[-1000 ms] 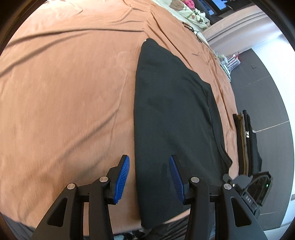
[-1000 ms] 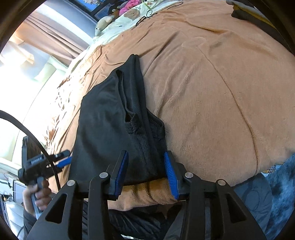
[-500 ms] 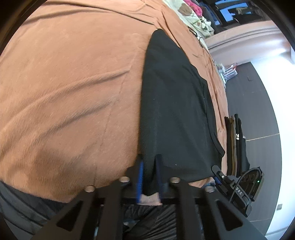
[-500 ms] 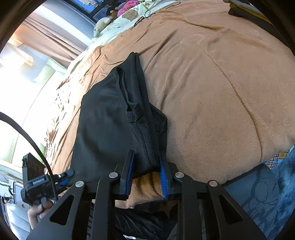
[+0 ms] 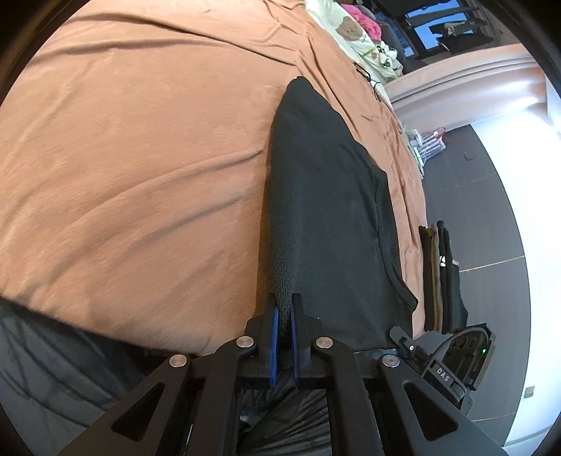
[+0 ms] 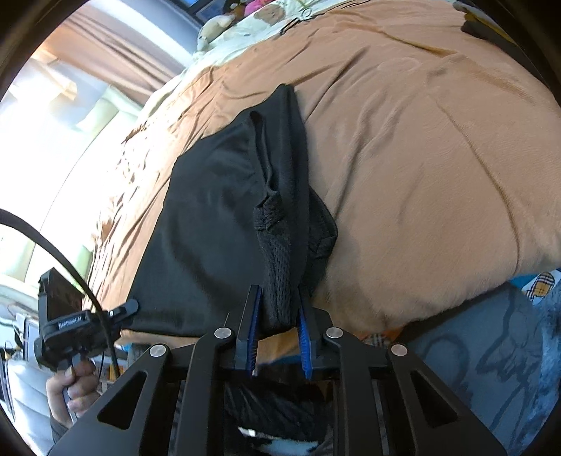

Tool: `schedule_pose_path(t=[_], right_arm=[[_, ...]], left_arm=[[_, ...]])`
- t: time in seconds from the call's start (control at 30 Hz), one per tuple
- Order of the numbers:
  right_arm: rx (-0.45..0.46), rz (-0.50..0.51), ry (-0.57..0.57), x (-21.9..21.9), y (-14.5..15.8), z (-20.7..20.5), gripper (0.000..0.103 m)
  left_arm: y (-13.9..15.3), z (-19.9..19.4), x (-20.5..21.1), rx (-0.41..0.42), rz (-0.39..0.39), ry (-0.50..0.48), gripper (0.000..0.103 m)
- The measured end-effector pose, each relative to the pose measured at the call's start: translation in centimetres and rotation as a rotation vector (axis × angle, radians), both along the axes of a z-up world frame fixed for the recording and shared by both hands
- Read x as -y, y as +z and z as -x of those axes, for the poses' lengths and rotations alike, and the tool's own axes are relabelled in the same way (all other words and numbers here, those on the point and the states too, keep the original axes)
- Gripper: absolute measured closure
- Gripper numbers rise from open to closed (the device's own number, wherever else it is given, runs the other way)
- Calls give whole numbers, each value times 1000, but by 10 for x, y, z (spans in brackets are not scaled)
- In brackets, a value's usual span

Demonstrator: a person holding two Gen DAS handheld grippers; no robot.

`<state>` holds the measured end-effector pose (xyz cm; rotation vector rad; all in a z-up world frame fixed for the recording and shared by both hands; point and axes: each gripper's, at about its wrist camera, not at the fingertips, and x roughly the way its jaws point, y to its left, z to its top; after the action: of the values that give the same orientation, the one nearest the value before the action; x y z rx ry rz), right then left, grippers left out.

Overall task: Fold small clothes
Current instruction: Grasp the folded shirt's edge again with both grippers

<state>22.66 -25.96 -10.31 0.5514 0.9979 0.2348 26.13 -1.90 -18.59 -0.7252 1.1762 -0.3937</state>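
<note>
1. The left gripper [image 5: 284, 308] has its blue pads closed tight on the near left corner of a black garment [image 5: 326, 210], the cloth pinched into a thin ridge between them.
2. The right gripper [image 6: 278, 298] is clamped on the garment's near right corner; its pads stand a little apart, with a thick bunch of mesh-textured fabric filling the gap between them.
3. In the right wrist view, the left gripper shows at the lower left edge, held in a person's hand [image 6: 72, 389], at the garment's other near corner.
4. The black garment lies on an orange-brown blanket [image 5: 133, 158] covering a bed, at the bed's near edge.
5. Its long axis runs from the two grippers away across the bed; it narrows to a point at the far end.
6. The cloth is dark and matte, with a fine knit or mesh texture near the pads and smoother panels farther off; a folded flap and a raised seam run lengthwise.
7. Beyond the bed's right edge, in the left wrist view, a stack of dark folded clothes [image 5: 443, 277] sits.
8. Farthest off, a pale bear-print bedding [image 5: 354, 33] lies at the head of the bed.
</note>
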Motion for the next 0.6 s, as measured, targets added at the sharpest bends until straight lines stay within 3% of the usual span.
schedule_pose_path(t=[0.43,0.47,0.53,0.6], right_arm=[[14,13,46,2,10,4,85],[19,20,45,2,11,6,81],[44,42,40,4,16,7,71],[67,43,36,6,18,10,55]], left_arm=[[2,7,-2,-19,-43,-22,96],[3,5,-1,-17,-48,-25,94],[4,2,-1,-13,-67,-20,80],[6,-1,-4,0,-76,-4,71]])
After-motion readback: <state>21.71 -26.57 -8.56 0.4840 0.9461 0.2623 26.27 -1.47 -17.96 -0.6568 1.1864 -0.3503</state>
